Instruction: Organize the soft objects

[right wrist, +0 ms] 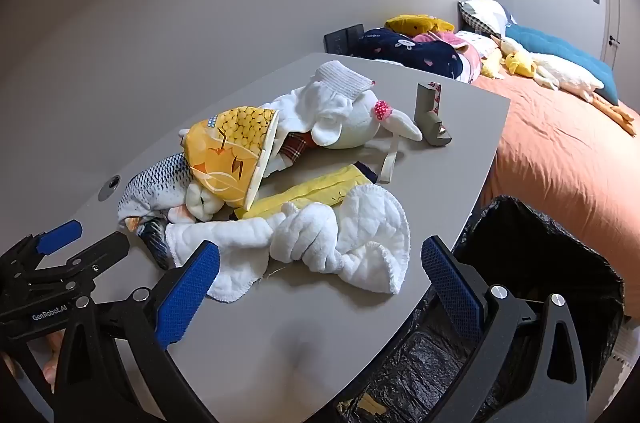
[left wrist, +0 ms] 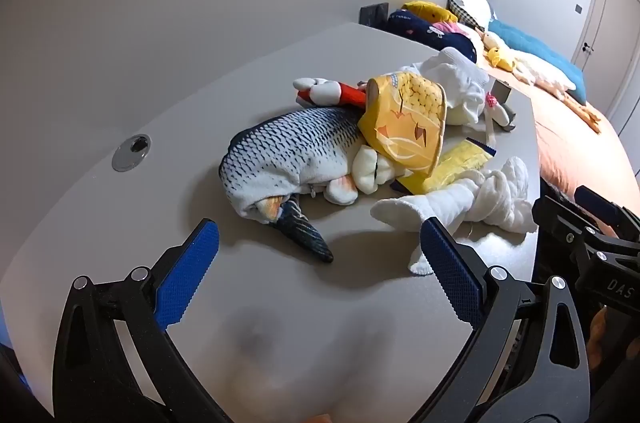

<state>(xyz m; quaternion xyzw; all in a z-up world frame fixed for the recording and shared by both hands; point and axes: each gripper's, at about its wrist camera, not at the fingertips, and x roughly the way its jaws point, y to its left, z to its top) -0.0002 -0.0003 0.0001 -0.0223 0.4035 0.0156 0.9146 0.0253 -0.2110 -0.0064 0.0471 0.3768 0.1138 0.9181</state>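
Grey-walled bedroom; a bed (right wrist: 560, 143) with an orange cover and a row of pillows and plush toys is lying beyond the far edge of a grey counter (right wrist: 280, 335). The soft things are sitting heaped mid-counter: a fish plush (left wrist: 292, 147) with blue-grey scales, a yellow corn-print pouch (left wrist: 408, 119) leaning over its head end, a white rabbit plush (right wrist: 352, 119) behind, a flat yellow packet (right wrist: 312, 189), and a white quilted cloth (right wrist: 320, 239) twisted at the near right. Both claws are hanging released, jaws spread wide, nothing between the pads, both tilting down toward the pile. The left claw (left wrist: 320, 263) is facing the fish's dark tail (left wrist: 306, 233), which is pointing almost straight at it, so the fish's long axis is running away and up-left from the claw. The right claw (right wrist: 320, 271) is framing the quilted cloth, which is lying just ahead with its long axis running left-right across the jaws; judging from this, the right hand is the nearer one to the cloth and the left to the fish. The right wrist view is showing what the left is not: a black-lined bin (right wrist: 540, 263) standing just off the counter's right edge, and a grey bracket-like piece (right wrist: 430, 119) in full beside the rabbit. The left wrist view alone is showing the fish's whole length, plus a red-and-white plush (left wrist: 332, 93) behind it.
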